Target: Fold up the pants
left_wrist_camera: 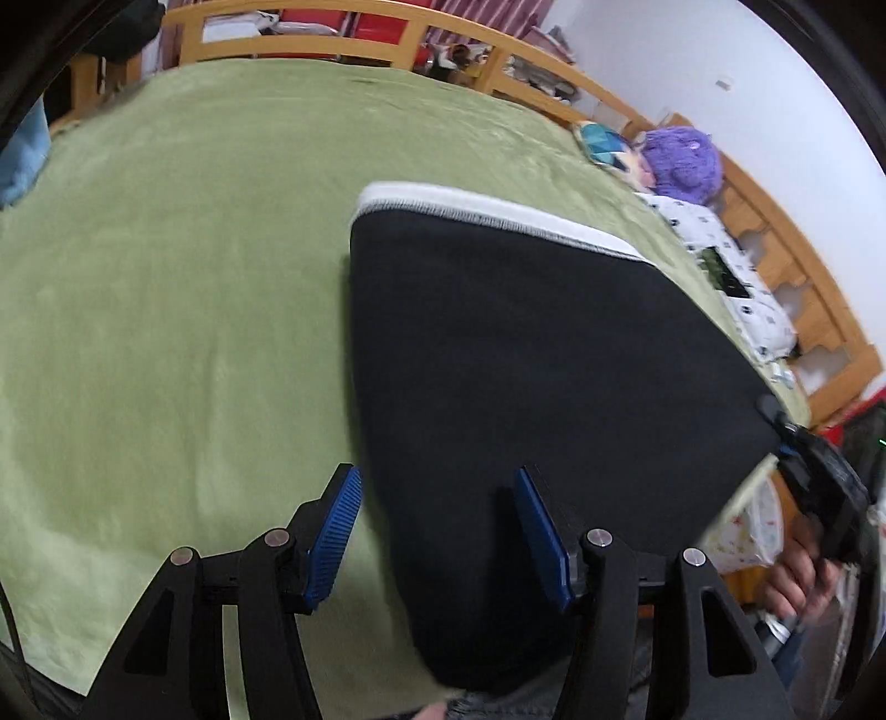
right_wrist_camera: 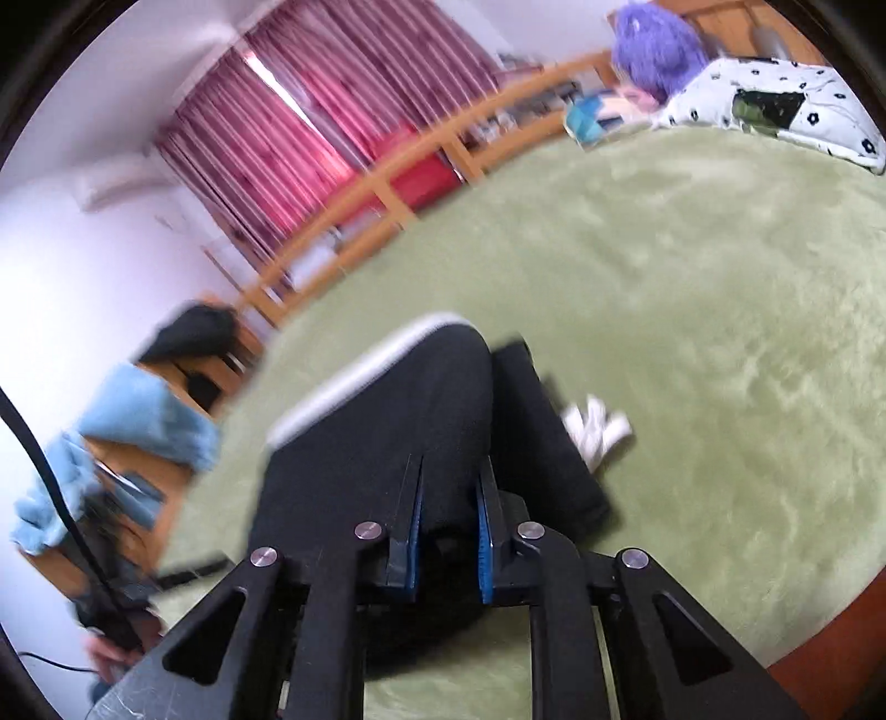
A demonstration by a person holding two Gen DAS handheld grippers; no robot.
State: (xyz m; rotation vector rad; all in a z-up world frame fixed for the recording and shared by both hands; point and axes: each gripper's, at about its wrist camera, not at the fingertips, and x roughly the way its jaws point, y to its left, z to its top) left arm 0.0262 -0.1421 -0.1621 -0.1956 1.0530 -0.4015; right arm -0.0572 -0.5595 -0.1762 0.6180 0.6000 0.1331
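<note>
Black pants [left_wrist_camera: 526,360] with a white waistband [left_wrist_camera: 487,213] lie flat on the green bedspread [left_wrist_camera: 166,304]. My left gripper [left_wrist_camera: 437,493] is open above the pants' near left edge, blue pads wide apart, holding nothing. My right gripper [right_wrist_camera: 448,487] shows in the right wrist view with its fingers partly closed around a raised fold of the black pants [right_wrist_camera: 421,399]. A white drawstring [right_wrist_camera: 595,426] lies beside the pants. The right gripper also shows at the pants' right edge in the left wrist view [left_wrist_camera: 819,482].
A wooden bed rail [left_wrist_camera: 387,44] runs along the far side. A purple plush [left_wrist_camera: 684,160] and a white patterned pillow [left_wrist_camera: 725,266] lie at the far right. A blue cloth [right_wrist_camera: 127,432] hangs at the left. Red curtains [right_wrist_camera: 310,116] hang behind.
</note>
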